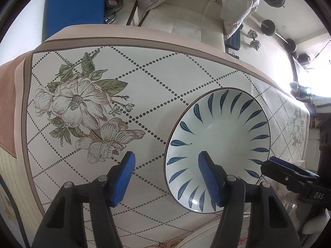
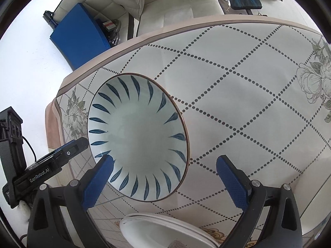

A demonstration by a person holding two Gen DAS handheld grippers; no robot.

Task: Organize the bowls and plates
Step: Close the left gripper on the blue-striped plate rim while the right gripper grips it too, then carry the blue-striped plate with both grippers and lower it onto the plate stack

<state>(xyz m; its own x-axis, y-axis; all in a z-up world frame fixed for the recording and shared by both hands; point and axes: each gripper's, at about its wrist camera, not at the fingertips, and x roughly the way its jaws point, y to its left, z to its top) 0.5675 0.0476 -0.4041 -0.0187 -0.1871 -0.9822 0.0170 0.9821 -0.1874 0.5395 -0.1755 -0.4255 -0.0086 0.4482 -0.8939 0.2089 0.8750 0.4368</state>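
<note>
A white bowl (image 1: 219,144) with blue leaf strokes and a dark rim stands upright on the flowered tablecloth (image 1: 86,107). My left gripper (image 1: 166,177) is open above the bowl's left rim, one pad over the inside and the other over the cloth. One of the right gripper's fingers (image 1: 277,164) shows at the bowl's right side. In the right wrist view the bowl (image 2: 136,136) lies ahead, and my right gripper (image 2: 165,181) is open with its left pad at the near-left rim. One of the left gripper's fingers (image 2: 70,148) shows beside the bowl. Neither gripper presses on the bowl.
Stacked white plates (image 2: 165,229) sit close below the bowl near the table's front; their rim (image 1: 198,237) also shows in the left wrist view. Beyond the far table edge (image 1: 144,41) are a cream sofa with a white jacket (image 1: 186,0), a blue board (image 2: 80,39) and dumbbells (image 1: 254,39).
</note>
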